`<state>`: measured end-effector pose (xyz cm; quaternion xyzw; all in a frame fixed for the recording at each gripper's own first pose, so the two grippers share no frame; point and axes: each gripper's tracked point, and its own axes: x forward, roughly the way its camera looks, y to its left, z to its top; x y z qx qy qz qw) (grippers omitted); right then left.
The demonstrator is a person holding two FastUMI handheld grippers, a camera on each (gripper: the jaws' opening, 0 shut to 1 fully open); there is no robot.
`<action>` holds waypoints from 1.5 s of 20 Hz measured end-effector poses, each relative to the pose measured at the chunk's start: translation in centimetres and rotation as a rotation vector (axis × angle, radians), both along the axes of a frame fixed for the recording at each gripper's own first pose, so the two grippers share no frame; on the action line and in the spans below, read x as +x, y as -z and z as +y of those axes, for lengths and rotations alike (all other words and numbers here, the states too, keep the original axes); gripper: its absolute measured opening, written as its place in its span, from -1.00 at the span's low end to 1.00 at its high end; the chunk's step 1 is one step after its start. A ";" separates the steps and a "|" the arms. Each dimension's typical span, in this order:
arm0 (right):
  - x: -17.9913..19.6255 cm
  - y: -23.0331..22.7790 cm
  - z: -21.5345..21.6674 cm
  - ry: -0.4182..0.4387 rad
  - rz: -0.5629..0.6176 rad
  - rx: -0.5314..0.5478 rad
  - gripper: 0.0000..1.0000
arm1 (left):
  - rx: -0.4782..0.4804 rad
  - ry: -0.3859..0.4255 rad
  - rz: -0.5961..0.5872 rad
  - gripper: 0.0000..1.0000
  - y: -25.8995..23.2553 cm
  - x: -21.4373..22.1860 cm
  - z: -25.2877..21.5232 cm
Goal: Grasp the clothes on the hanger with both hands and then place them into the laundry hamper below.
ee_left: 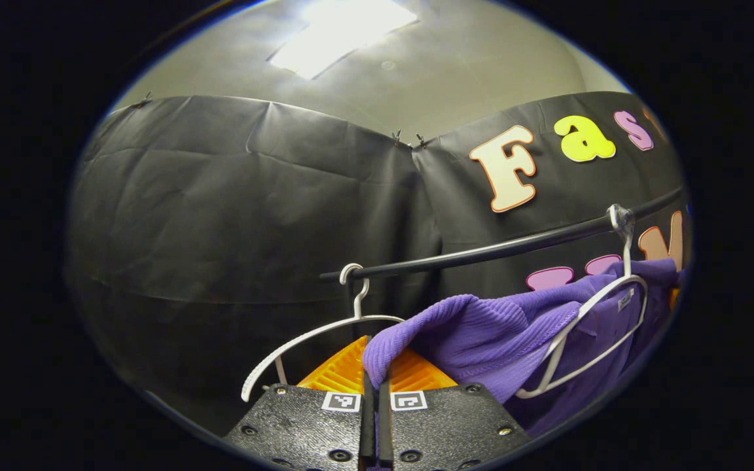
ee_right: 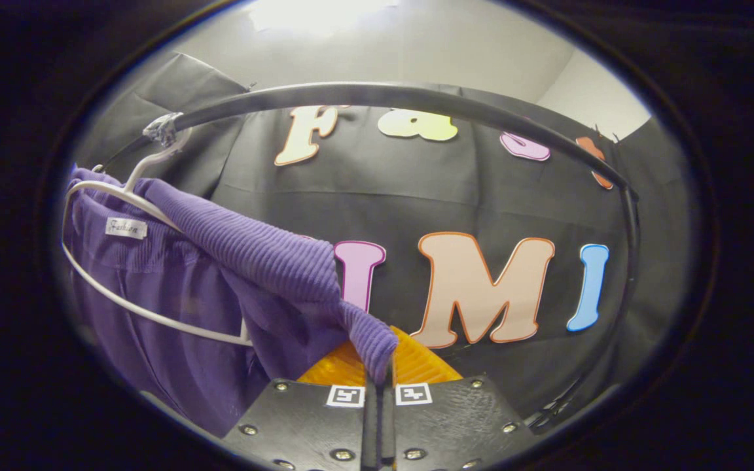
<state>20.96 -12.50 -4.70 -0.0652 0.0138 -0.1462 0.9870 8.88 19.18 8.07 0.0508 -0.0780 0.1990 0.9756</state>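
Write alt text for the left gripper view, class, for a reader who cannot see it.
The left gripper has its jaws shut on a fold of a purple ribbed garment that hangs on a white hanger from a black rail. A second, bare white hanger hangs further left on the rail, against the booth's black cloth wall.

A recording booth rigged as a laundry corner: walled in black cloth clipped along its top edge, roofed by a plain pale ceiling with a bright light panel, crossed by a dark clothes rail carrying white hangers.
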 end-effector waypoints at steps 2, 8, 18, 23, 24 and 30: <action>0.5 -0.1 -0.2 0.004 -0.003 0.017 -0.94 | -0.006 0.000 0.000 -0.95 0.3 0.7 0.5; 1.2 1.4 0.1 -0.003 0.029 0.004 -0.94 | -0.052 0.007 0.038 -0.95 3.3 2.0 1.1; 1.8 3.2 -1.8 0.069 0.068 -0.018 -0.94 | -0.063 0.085 0.060 -0.95 6.2 1.7 -1.7; 1.9 3.7 -2.0 0.082 0.083 -0.040 -0.94 | -0.104 0.097 0.087 -0.95 7.8 1.4 -2.5; 1.9 3.9 -2.0 0.083 0.089 -0.040 -0.94 | -0.111 0.098 0.093 -0.95 8.0 1.3 -2.6; 1.7 5.8 -2.9 0.102 0.132 -0.032 -0.94 | -0.124 0.113 0.120 -0.95 9.2 0.7 -3.7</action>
